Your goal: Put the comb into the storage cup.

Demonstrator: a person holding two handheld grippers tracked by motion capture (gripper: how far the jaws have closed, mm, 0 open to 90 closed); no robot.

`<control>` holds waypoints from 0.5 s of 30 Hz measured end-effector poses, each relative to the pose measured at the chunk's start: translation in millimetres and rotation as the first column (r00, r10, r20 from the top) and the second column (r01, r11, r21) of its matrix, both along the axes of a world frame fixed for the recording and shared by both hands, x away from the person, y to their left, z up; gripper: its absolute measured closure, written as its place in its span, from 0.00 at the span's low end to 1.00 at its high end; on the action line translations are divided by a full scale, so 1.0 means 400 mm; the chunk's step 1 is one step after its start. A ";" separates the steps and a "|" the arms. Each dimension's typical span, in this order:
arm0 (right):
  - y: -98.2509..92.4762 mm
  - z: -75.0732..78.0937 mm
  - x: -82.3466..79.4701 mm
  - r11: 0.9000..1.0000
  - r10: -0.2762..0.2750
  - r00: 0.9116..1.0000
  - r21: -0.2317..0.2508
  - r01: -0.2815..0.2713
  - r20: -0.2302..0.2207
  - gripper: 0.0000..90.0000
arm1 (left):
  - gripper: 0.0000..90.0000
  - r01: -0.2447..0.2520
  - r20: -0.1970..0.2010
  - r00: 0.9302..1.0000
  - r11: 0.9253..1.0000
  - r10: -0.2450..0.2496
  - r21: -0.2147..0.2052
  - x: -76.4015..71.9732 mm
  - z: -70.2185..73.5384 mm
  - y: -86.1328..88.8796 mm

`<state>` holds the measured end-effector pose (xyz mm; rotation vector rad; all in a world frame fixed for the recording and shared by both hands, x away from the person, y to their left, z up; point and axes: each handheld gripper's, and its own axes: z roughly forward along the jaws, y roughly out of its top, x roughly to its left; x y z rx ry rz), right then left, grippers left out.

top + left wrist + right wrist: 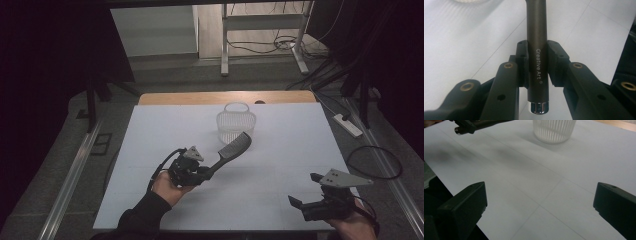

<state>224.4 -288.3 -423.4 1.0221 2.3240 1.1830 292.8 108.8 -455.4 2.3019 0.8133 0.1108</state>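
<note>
A dark hairbrush [231, 149] hangs above the white table, its bristled head pointing toward a white slatted basket [236, 123]. My left gripper [204, 172] is shut on the brush's handle [537, 57], which carries the words "Creative Art" and ends in a shiny metal cap. Both pads press the handle's sides. My right gripper [306, 189] stands wide open near the table's front right corner, with nothing between its jaws [539, 202]. In the right gripper view the basket [554, 130] stands ahead, and the left gripper with the handle's cap [459, 130] is at the top left.
The white table sheet [280, 160] has a wooden edge [200, 97] at the far side. Beyond it are metal desk legs [225, 45] and loose cables on the floor. A power strip [348, 125] and a cable loop [375, 162] lie to the right.
</note>
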 end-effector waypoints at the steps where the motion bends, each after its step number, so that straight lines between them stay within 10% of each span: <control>1: 0.003 0.003 0.003 1.000 0.009 1.000 0.002 -0.009 -0.004 0.00 | 0.80 -0.003 0.003 1.000 1.000 0.003 -0.003 -0.001 0.002 0.004; 15: 0.054 0.035 0.041 0.995 0.068 0.997 0.081 -0.065 -0.041 0.00 | 0.80 -0.020 0.018 1.000 0.999 0.020 -0.027 -0.030 0.016 0.041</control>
